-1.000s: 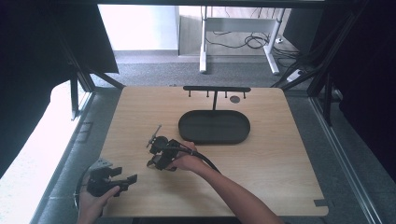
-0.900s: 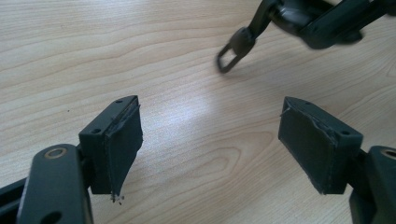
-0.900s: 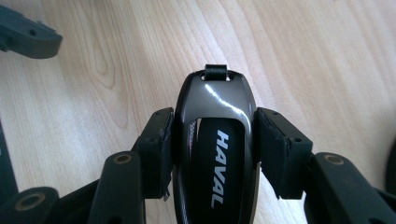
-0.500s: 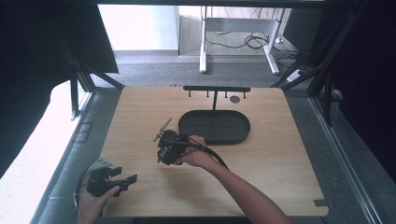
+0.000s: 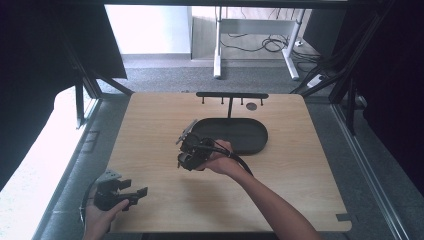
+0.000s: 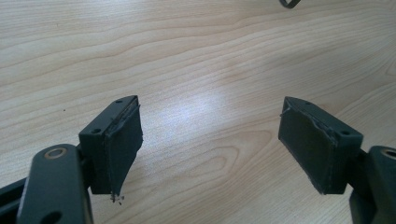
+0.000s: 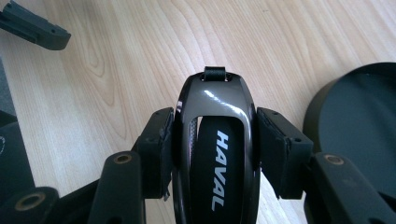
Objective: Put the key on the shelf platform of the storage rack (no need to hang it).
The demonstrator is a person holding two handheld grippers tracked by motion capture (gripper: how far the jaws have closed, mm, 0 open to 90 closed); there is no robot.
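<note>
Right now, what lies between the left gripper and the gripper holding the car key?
Bare wooden tabletop, by the high view: nothing sits between the left gripper and the right gripper clamping the HAVAL key.

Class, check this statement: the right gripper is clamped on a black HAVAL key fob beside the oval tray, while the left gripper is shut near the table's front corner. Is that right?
Not quite. The left gripper is open: the left gripper view shows its jaws wide apart with bare table between them. The rest holds: the right gripper is clamped on the HAVAL key fob beside the oval tray.
</note>
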